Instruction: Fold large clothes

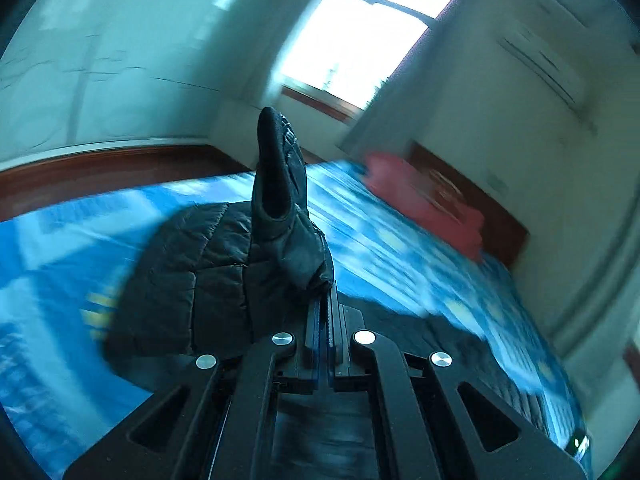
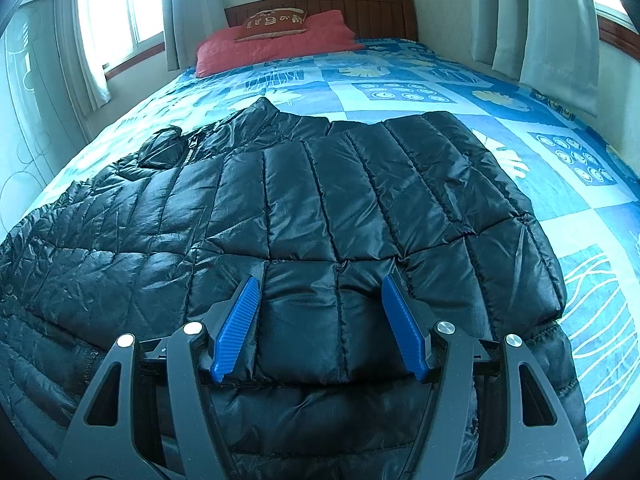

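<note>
Black puffer jacket [image 2: 304, 216] lies spread on the bed [image 2: 400, 92], quilted shell up, collar [image 2: 264, 114] toward the headboard [image 2: 320, 8]. Red pillow [image 2: 276, 46] w/ a small cushion on it sits well apart at the bed's head, so the whole fold area is free.

L gripper [image 1: 325, 300]: clenched tight on a bunch of the jacket's black fabric, prob. a cuff or sleeve end [image 1: 280, 184], which sticks up past the fingertips. We judge the pinch is at the very end so the rest of the sleeve trails below and can be carried across the body. L view is motion-blurred; the garment's bulk hangs down to the bed beneath it.

R gripper [image 2: 320, 320]: jaws apart, blue pads [image 2: 236, 324] straddling a quilted panel near the hem, grasping nothing. Whether the pads rest on the fabric we cannot tell. We read it as parked over the body to be ready to pin it while the L side pulls.

Stage, our est.: early, first sleeve fold-in underway; body still unfolded.

Risk: slick shell may slide on the bedspread.
</note>
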Tool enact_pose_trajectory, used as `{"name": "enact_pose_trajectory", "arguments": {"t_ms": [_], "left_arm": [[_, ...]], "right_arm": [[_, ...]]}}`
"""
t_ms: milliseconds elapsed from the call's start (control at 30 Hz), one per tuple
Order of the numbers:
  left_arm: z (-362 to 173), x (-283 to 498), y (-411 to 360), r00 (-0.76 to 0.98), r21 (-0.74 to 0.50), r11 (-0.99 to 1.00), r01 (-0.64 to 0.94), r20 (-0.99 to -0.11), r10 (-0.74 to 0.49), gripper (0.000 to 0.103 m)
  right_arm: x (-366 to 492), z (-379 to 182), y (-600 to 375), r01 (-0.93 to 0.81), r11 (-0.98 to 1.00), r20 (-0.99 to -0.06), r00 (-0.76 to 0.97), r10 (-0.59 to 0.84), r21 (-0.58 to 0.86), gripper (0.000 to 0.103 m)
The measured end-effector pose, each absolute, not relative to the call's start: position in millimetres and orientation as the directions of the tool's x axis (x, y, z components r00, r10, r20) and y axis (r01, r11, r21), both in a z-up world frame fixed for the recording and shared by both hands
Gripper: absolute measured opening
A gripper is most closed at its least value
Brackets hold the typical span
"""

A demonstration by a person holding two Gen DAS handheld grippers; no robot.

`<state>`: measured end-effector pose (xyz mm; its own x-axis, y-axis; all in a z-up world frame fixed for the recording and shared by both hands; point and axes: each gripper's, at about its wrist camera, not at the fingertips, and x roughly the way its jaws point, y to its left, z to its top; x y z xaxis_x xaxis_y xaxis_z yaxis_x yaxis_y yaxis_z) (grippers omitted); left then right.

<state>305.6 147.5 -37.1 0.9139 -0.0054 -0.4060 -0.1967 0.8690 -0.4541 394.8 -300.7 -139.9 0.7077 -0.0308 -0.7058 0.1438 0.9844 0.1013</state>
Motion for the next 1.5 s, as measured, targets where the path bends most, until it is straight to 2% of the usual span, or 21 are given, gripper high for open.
{"name": "enact_pose_trajectory", "arguments": {"t_ms": [133, 300, 533, 567, 733, 967, 1067, 1267, 1300, 1333, 1500], "left_arm": [[-48, 338, 69, 0.882, -0.409, 0.91, -0.075, -0.453, -0.131, 0.002], [-77, 356, -11, 0.812, -0.355, 0.934, 0.028, -0.537, -0.228, 0.002], [-103, 361, -66, 0.74, -0.283, 0.956, 0.081, -0.625, -0.248, 0.005], [-102, 357, -69, 0.738, -0.277, 0.957, 0.086, -0.628, -0.248, 0.005], [-93, 346, -71, 0.731, -0.292, 0.951, 0.103, -0.626, -0.271, 0.036], [-84, 331, -53, 0.727, -0.307, 0.945, 0.109, -0.624, -0.286, 0.038], [-79, 323, -32, 0.743, -0.292, 0.952, 0.092, -0.616, -0.261, 0.038], [-78, 324, 11, 0.774, -0.23, 0.973, 0.028, -0.611, -0.166, 0.038], [-79, 325, 19, 0.772, -0.236, 0.972, 0.014, -0.615, -0.161, 0.038], [-79, 326, 24, 0.771, -0.239, 0.971, 0.007, -0.616, -0.157, 0.038], [-72, 322, 52, 0.784, -0.256, 0.967, -0.002, -0.601, -0.157, 0.038]], "right_arm": [[397, -142, -305, 0.139, 0.983, -0.703, 0.711, -0.016, 0.118, 0.064], [396, -145, -308, 0.134, 0.981, -0.699, 0.715, 0.002, 0.139, 0.064], [393, -145, -308, 0.123, 0.98, -0.692, 0.722, 0.02, 0.156, 0.064], [392, -144, -307, 0.122, 0.98, -0.691, 0.722, 0.021, 0.156, 0.064], [383, -134, -295, 0.114, 0.984, -0.676, 0.737, 0.006, 0.134, 0.064], [381, -110, -269, 0.074, 0.984, -0.653, 0.756, 0.05, 0.161, 0.064], [401, -107, -245, 0.027, 0.975, -0.656, 0.744, 0.127, 0.219, 0.064], [452, -127, -193, -0.035, 0.971, -0.739, 0.643, 0.202, 0.235, 0.064], [457, -132, -182, -0.07, 0.971, -0.756, 0.617, 0.221, 0.227, 0.047], [458, -131, -179, -0.084, 0.972, -0.758, 0.612, 0.224, 0.219, 0.024], [429, -92, -198, -0.081, 0.989, -0.67, 0.729, 0.143, 0.122, 0.018]]}}
